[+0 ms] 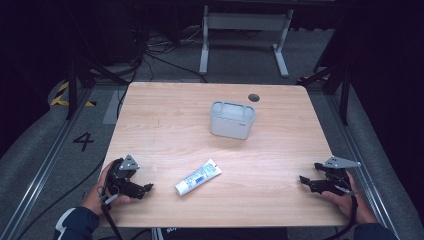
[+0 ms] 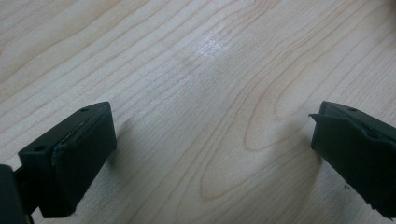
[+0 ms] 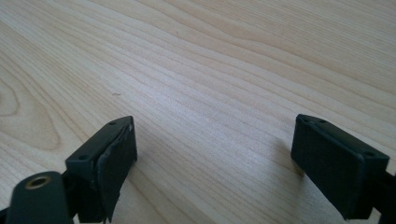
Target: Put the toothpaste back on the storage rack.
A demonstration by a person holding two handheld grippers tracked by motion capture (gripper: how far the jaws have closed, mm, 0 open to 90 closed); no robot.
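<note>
A white tube (image 1: 198,177) with blue print lies near the table's (image 1: 165,125) front edge, centre-left. Farther back stands a pale grey holder (image 1: 231,120). Left gripper (image 1: 145,189) rests at the near-left corner, right gripper (image 1: 303,180) at the near-right, both hand-held.

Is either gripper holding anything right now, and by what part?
Nothing held: left gripper and right gripper are open over bare table; the tube lies untouched.

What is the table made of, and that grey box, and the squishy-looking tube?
The table looks like pale wood or wood-print laminate: grain lines, slight sheen. The grey box seems smooth matte plastic with rounded corners. The tube looks like soft glossy plastic, white with blue print.
</note>
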